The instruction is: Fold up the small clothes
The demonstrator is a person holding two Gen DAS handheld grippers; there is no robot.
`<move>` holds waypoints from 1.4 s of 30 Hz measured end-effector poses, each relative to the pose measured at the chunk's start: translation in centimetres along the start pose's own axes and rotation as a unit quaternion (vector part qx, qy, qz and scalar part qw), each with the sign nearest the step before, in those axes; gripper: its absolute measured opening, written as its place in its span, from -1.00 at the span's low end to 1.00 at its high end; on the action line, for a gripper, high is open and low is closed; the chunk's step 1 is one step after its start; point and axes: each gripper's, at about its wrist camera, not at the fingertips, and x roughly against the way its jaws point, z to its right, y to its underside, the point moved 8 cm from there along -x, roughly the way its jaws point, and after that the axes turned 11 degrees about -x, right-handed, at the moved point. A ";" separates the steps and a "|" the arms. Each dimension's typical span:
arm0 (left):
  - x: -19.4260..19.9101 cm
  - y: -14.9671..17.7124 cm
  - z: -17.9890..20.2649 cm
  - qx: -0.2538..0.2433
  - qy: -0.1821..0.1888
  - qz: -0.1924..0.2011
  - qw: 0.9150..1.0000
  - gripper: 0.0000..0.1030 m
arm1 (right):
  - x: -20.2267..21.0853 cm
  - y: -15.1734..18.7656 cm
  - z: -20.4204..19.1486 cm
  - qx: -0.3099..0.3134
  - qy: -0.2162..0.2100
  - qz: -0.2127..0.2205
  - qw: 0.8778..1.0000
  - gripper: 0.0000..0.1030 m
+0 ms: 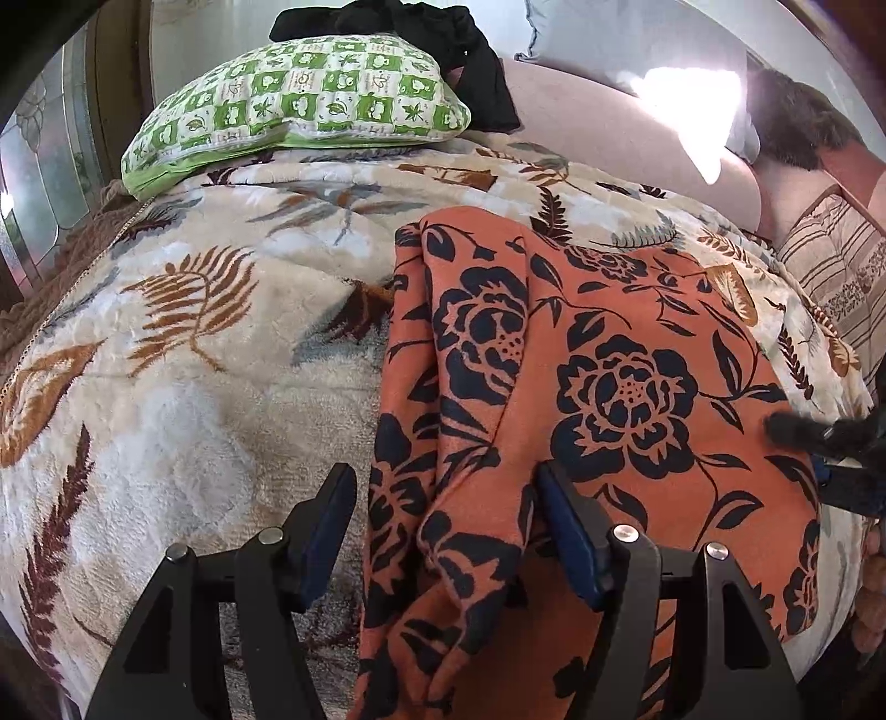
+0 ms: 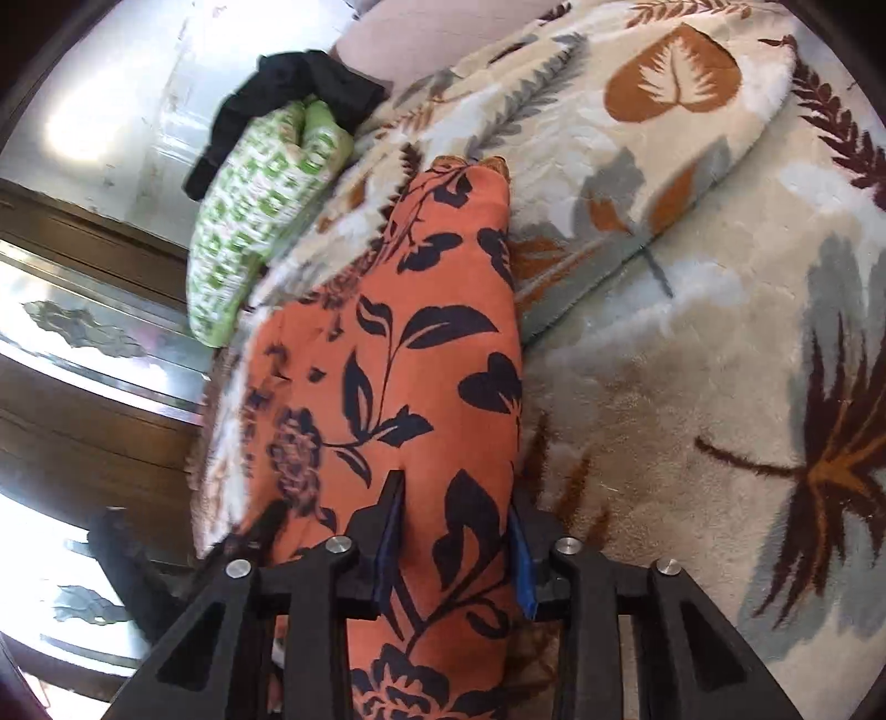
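Orange cloth (image 1: pixel 609 360) with a black flower print lies on a cream leaf-print blanket (image 1: pixel 183 387), filling the centre and lower right of the left wrist view. Its left part is folded over in long ridges that run toward the bottom edge.

Left claw (image 1: pixel 443 515): jaws apart, a bunched fold of the orange cloth between them. The right finger rests against the fabric; the left finger stands clear over bare blanket. Pads not pressing on both sides.

Right claw (image 2: pixel 457 531): narrower gap, a ridge of the orange cloth (image 2: pixel 387 343) running up between the blue pads toward the top centre. Fabric fills the gap and both pads lie against it; reads as clamped on the cloth. In the left wrist view this claw shows only as a dark blur at the right edge, over the cloth's right border.

Green-and-white checked pillow (image 1: pixel 299 105) at the upper left of the left wrist view, a black garment (image 1: pixel 443 44) draped over its far end. Striped cushion (image 1: pixel 836 266) at the right edge
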 end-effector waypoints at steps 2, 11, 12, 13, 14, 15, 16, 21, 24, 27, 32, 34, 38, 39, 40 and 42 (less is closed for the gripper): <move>-0.1 0.0 -0.2 0.008 0.006 -0.003 1.000 0.35 | 0.8 -1.1 -0.2 -0.008 -0.013 0.023 1.000 0.38; -0.2 0.1 -0.4 0.017 0.018 -0.006 1.000 0.35 | -1.8 -4.1 -1.3 0.000 -0.001 -0.004 1.000 -0.33; -0.2 0.1 -0.4 0.019 0.021 -0.007 1.000 0.35 | -1.5 -4.1 -1.6 0.021 0.013 0.006 1.000 -0.36; -0.3 0.1 -0.4 0.019 0.023 -0.008 1.000 0.35 | -1.8 -4.0 -1.3 0.025 0.028 0.006 0.999 -0.36; -0.3 0.1 -0.3 0.018 0.021 -0.008 1.000 0.35 | -2.4 -4.0 -0.5 0.017 0.041 -0.003 0.999 -0.36; -0.2 0.1 -0.3 0.017 0.019 -0.007 1.000 0.35 | -2.4 -4.1 -0.4 0.010 0.034 -0.006 0.999 -0.35; -0.2 0.1 -0.4 0.017 0.019 -0.007 1.000 0.35 | -1.7 -4.1 -0.5 0.011 0.021 -0.005 1.000 -0.28; -0.3 0.1 -0.4 0.021 0.024 -0.008 0.999 0.35 | -0.9 -7.0 -1.5 -0.029 -0.018 0.030 0.999 0.50; -0.3 0.1 -0.4 0.020 0.025 -0.007 0.999 0.35 | -2.8 -8.7 -0.4 -0.048 -0.019 0.004 0.999 0.11; -0.3 0.2 -0.5 0.025 0.028 -0.008 0.999 0.35 | -2.7 -8.7 -1.8 0.002 0.018 0.022 1.000 -0.52; -0.3 0.1 -0.4 0.018 0.024 -0.006 1.000 0.35 | -2.9 -8.8 -0.9 0.001 0.041 0.031 0.999 -0.30; -0.2 0.1 -0.5 0.026 0.031 -0.003 0.999 0.35 | -1.0 -8.5 -0.8 0.009 0.060 0.064 0.996 0.40; 0.8 0.0 -1.0 0.041 0.041 0.013 0.998 0.34 | 3.5 -5.9 -3.3 0.056 0.040 0.091 0.993 0.43; 1.5 0.0 -1.2 0.038 0.035 0.017 0.999 0.34 | 3.7 -4.9 -4.2 0.066 0.027 0.079 0.994 0.43; 2.3 0.1 -1.4 0.039 0.035 0.019 0.998 0.34 | 4.3 -3.3 -5.3 0.079 0.004 0.066 0.995 0.43; 4.2 0.7 -2.1 0.059 0.050 0.024 0.997 0.34 | 4.5 -0.3 -6.7 0.096 -0.023 0.042 0.994 0.43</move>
